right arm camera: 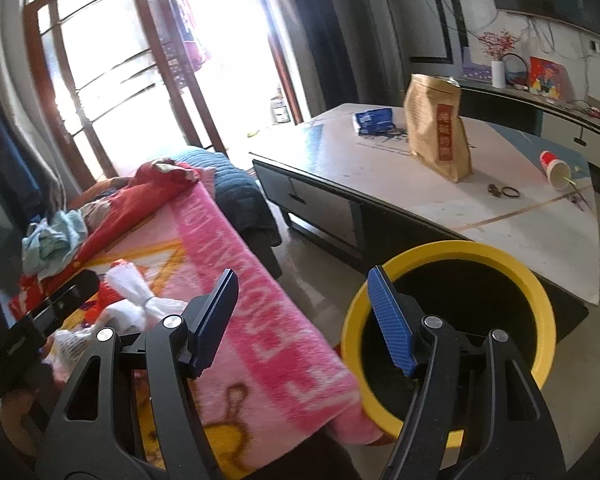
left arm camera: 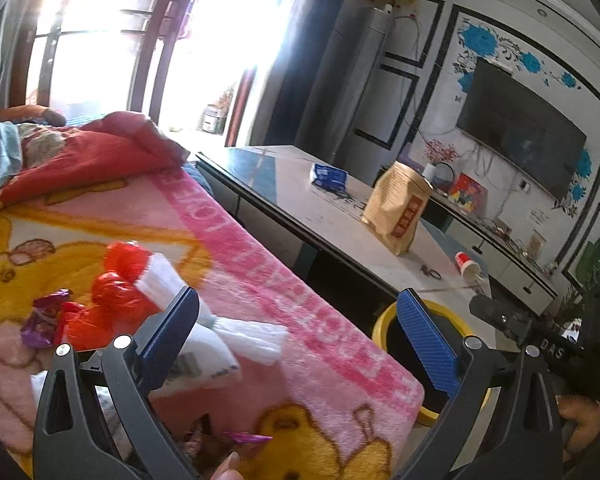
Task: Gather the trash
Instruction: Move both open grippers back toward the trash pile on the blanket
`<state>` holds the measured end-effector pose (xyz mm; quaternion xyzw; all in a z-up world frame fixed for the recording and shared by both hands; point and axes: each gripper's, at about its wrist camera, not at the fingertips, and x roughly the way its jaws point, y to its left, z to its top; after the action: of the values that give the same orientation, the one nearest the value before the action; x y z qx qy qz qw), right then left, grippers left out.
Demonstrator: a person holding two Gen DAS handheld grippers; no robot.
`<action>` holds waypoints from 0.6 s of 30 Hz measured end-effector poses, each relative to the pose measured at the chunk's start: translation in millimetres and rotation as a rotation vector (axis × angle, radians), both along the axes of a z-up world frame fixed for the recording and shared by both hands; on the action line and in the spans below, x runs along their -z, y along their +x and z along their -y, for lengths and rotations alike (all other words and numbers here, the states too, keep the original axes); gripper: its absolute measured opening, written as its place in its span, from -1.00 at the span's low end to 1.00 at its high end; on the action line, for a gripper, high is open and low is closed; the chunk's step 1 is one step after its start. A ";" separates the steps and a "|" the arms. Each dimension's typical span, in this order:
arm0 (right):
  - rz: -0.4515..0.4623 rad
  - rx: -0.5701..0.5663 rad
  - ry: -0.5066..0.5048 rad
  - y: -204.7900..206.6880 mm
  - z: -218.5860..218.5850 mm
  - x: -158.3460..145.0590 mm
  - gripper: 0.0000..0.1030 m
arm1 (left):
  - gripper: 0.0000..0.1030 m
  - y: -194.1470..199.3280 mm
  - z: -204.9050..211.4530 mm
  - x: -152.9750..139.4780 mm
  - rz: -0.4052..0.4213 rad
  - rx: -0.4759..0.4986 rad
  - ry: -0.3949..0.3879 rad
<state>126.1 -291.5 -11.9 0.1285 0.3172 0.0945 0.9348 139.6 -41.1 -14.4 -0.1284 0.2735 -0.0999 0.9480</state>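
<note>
Trash lies on a pink cartoon blanket [left arm camera: 260,280]: red plastic wrappers [left arm camera: 112,300], a white foam wrapper [left arm camera: 236,332], purple candy wrappers [left arm camera: 44,320] and another purple wrapper [left arm camera: 248,437] near the bottom edge. My left gripper [left arm camera: 300,328] is open and empty above the blanket, its left finger over the white wrapper. A yellow-rimmed black bin [right arm camera: 452,336] stands on the floor beside the blanket; it also shows in the left wrist view [left arm camera: 384,320]. My right gripper [right arm camera: 304,312] is open and empty, over the gap between blanket [right arm camera: 260,320] and bin. The white wrapper [right arm camera: 140,296] shows left of it.
A low coffee table [right arm camera: 500,216] behind the bin carries a brown paper bag [right arm camera: 440,128], a blue packet [right arm camera: 374,119], a tipped red-and-white cup [right arm camera: 556,170] and small rings [right arm camera: 504,191]. Crumpled clothes [right arm camera: 56,240] and a red quilt [left arm camera: 92,156] lie further along the blanket. A TV [left arm camera: 520,128] hangs on the wall.
</note>
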 end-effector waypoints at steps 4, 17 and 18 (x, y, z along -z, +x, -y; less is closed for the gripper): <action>0.010 -0.045 0.002 -2.5 -17.1 -2.7 0.15 | 0.87 -4.1 -15.1 -2.7 0.010 -0.032 0.003; 0.023 -0.228 -0.018 -10.6 -86.7 -2.3 0.15 | 0.87 -17.1 -70.5 -5.6 0.018 -0.143 -0.001; 0.018 -0.239 -0.019 -10.0 -91.7 -1.1 0.15 | 0.87 -16.6 -73.1 -5.5 0.017 -0.149 -0.002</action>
<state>116.1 -199.8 -10.8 0.0801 0.3228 0.2036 0.9208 123.1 32.0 -8.9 -0.1487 0.2550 -0.0304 0.9550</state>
